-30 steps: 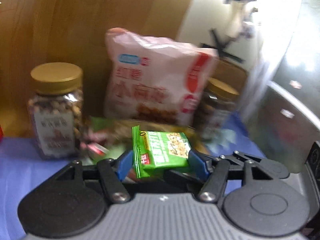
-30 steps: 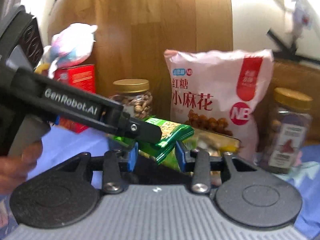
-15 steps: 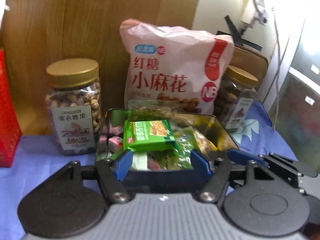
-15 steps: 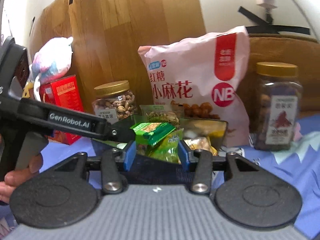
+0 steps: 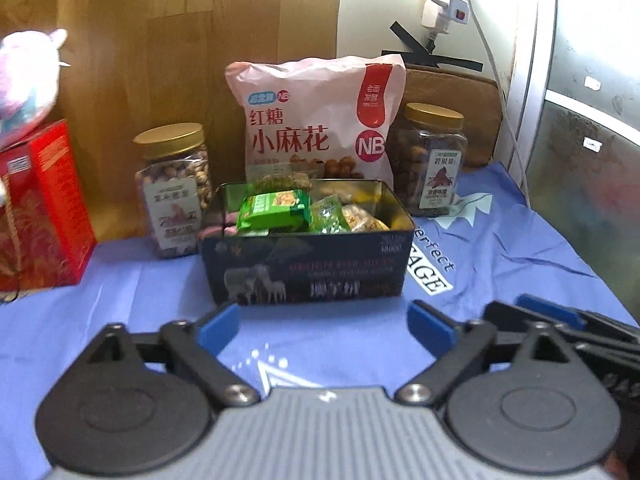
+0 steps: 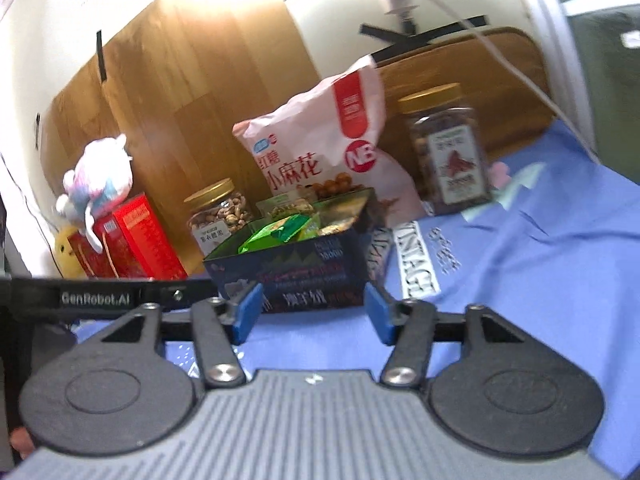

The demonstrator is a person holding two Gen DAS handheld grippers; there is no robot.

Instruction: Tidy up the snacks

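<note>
— Where are the snacks at this moment?

— In the dark tin (image 5: 308, 268), which sits on the blue cloth (image 5: 520, 264) with its top open. A green packet (image 5: 276, 210) lies on top of the heap inside, toward the left, with smaller wrapped bits to its right (I can't tell what those are).

— And the grippers?

— Both are on the near side of the tin and hold nothing. The left gripper (image 5: 323, 326) has its jaws spread wide, having just been opening, with only cloth showing between the blue pads (image 5: 218, 326). The right gripper (image 6: 315, 312) has just been opening too, though not as far; the tin's near wall shows between its pads (image 6: 248, 310) without touching them.

— What stands around the tin?

— Just behind it, a pink bag (image 5: 320, 120) upright against the wooden board (image 5: 180, 40). A gold-lidded jar of nuts (image 5: 174, 188) is at its left, and a darker jar (image 5: 432, 156) at its right, both upright. Further left stands a red box (image 5: 44, 208) with a plush toy (image 5: 24, 80) on top. High on the far wall hangs a white power strip (image 5: 440, 4).
</note>
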